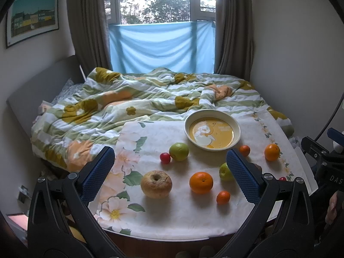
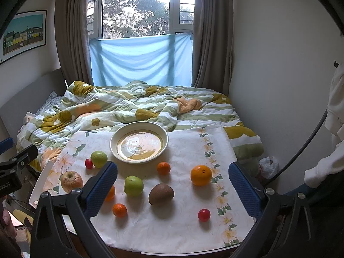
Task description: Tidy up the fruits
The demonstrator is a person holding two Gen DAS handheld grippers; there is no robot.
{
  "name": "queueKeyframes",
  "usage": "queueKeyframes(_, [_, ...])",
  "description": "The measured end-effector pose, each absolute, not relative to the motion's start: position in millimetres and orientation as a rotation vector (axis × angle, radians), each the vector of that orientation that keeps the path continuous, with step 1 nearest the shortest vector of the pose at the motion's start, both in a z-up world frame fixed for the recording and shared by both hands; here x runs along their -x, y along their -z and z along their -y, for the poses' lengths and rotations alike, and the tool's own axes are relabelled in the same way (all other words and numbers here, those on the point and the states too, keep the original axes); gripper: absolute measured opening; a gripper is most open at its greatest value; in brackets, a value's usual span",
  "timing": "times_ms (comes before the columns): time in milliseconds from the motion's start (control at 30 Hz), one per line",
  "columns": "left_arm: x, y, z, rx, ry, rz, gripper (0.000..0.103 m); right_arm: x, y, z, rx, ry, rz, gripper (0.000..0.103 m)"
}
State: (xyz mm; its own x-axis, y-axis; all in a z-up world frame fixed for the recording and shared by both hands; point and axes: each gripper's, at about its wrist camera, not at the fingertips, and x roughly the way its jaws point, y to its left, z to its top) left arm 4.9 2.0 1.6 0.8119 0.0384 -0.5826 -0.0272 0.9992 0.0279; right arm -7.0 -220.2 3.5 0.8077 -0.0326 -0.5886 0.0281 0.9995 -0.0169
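Hovering, jaws apart, nothing held — left gripper, right gripper | fruits scattered around empty bowl

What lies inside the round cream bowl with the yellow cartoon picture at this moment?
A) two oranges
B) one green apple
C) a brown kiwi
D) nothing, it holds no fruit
D: the round cream bowl shows only its yellow cartoon bottom, and every fruit lies on the flowered cloth around it.

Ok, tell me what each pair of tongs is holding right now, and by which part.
Nothing is held. The left tongs and the right tongs both stand open above the table, and the fruit, such as the kiwi, lies untouched on the cloth.
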Motion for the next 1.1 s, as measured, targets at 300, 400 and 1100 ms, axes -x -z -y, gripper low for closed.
queueKeyframes(300, [-6,-2,-3,-0.017,-0.035,-0.623,0.103,6,-2,221,0.003,0.034,-0.628,0.103])
queueKeyframes(400, [-6,-2,-2,-0.017,-0.040,-0.621,0.103,6,-2,221,0.006,0.034,-0.628,0.103])
queueKeyframes(1100, [-41,72,-55,-0.028,-0.016,-0.793,0.103,-17,68,184,0.001,-0.081,-0.800,0.103])
